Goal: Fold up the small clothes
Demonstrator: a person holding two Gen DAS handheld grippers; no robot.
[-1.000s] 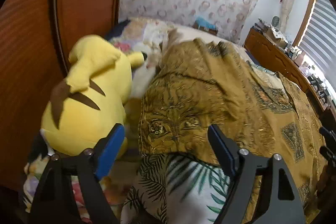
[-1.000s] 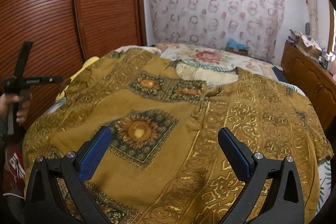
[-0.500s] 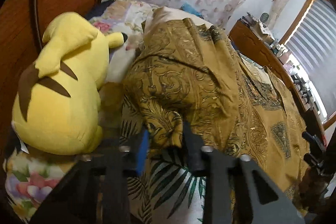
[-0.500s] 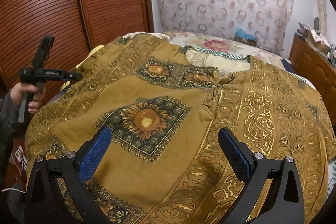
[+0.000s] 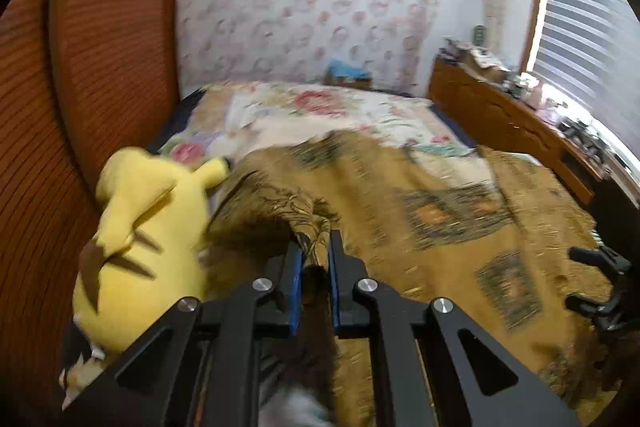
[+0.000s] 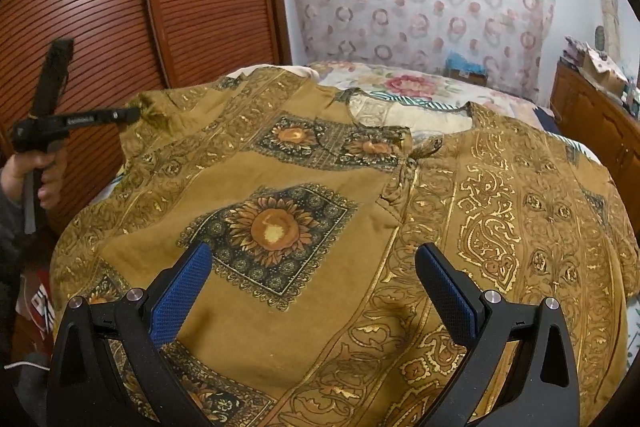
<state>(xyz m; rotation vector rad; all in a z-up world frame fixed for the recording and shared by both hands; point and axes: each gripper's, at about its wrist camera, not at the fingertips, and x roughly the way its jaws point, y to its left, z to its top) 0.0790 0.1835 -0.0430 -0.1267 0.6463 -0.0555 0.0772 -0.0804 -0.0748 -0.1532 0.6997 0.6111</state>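
Note:
A mustard-gold patterned shirt point(image 6: 280, 227) with sunflower squares lies spread face-up on the bed. In the left wrist view a bunched edge of the shirt point(image 5: 308, 211) sits between the blue pads of my left gripper point(image 5: 314, 247), whose jaws are closing on the cloth and holding it raised. The right wrist view shows that same left gripper point(image 6: 132, 113) at the shirt's far left corner, held by a hand point(image 6: 28, 171). My right gripper point(image 6: 312, 267) hovers open over the shirt's lower middle with nothing between its fingers.
A yellow plush toy point(image 5: 148, 227) lies to the left of the shirt against the slatted wooden wardrobe doors point(image 6: 100, 7). A floral bedsheet point(image 6: 400, 83) shows beyond the collar. A cluttered wooden dresser point(image 5: 500, 119) runs along the right side.
My left gripper went from wide open to closed on the shirt's left edge, then rose and pulled the cloth up. The right gripper stayed open and almost still.

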